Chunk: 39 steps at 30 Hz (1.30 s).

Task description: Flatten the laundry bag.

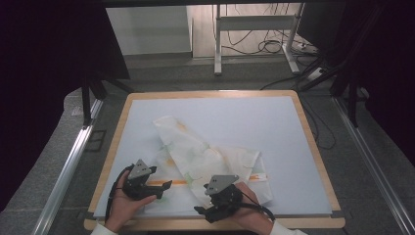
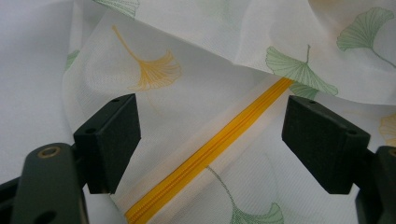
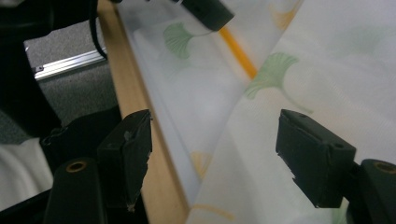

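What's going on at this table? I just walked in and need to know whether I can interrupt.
A person is working on a white leaf-print fabric bag with a yellow zipper, lying crumpled on the table. The left gripper sits over the zipper line, jaws open on either side of it. The right gripper is at the bag's near edge, jaws also open. Nothing is gripped yet.
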### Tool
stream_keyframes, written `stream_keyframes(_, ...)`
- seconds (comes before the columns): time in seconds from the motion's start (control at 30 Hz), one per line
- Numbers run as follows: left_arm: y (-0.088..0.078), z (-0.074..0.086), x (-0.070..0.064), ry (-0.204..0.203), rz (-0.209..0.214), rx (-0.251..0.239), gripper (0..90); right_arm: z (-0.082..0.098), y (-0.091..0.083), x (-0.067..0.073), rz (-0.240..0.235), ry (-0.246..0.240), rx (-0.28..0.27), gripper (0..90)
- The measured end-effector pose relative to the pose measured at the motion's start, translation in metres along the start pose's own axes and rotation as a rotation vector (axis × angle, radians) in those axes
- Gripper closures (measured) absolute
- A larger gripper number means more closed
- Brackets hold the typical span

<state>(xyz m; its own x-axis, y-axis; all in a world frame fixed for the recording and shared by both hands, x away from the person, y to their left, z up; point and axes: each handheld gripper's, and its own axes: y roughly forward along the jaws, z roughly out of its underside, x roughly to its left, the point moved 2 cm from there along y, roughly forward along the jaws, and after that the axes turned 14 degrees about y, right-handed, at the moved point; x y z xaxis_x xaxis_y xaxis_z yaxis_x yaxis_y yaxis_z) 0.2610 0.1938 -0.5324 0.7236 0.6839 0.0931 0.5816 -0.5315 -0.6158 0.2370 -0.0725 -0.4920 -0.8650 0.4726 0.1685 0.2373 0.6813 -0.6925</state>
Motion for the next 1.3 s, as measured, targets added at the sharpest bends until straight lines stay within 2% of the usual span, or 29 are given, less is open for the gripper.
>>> stream_keyframes(0.1,0.0,0.0,0.0,0.0,-0.003,-0.003,19.5,0.011,-0.004,0.006,0.007,-0.008,0.016,26.6)
stream_keyframes(0.27,-0.001,0.0,0.0,-0.005,-0.004,-0.008,19.5,0.025,-0.009,0.007,0.03,-0.015,0.031,27.0)
stream_keyframes(0.33,0.0,0.0,0.0,-0.004,-0.001,-0.005,19.5,0.034,-0.007,0.003,0.069,-0.029,0.053,30.8)
stream_keyframes(0.47,0.001,0.0,-0.002,0.003,0.003,0.002,19.5,0.037,-0.005,-0.007,0.133,-0.026,0.061,50.7)
stream_keyframes(0.5,0.001,0.0,-0.002,0.003,0.003,0.002,19.5,0.037,-0.005,-0.007,0.133,-0.026,0.061,50.7)
stream_keyframes(0.7,0.005,0.001,-0.004,0.01,0.013,0.013,19.5,0.035,-0.007,-0.026,0.13,0.01,0.051,83.7)
stream_keyframes(0.77,0.006,0.0,-0.005,0.014,0.013,0.012,19.8,0.033,-0.008,-0.031,0.123,0.015,0.039,86.3)
stream_keyframes(1.07,0.013,0.0,-0.009,0.037,0.022,0.034,21.0,0.025,-0.013,-0.048,0.122,0.043,0.011,87.1)
stream_keyframes(1.2,0.014,0.0,-0.01,0.041,0.024,0.042,20.9,0.021,-0.018,-0.055,0.135,0.054,-0.013,87.1)
stream_keyframes(1.3,0.016,0.0,-0.01,0.048,0.028,0.053,20.9,0.013,-0.03,-0.069,0.165,0.072,-0.054,87.2)
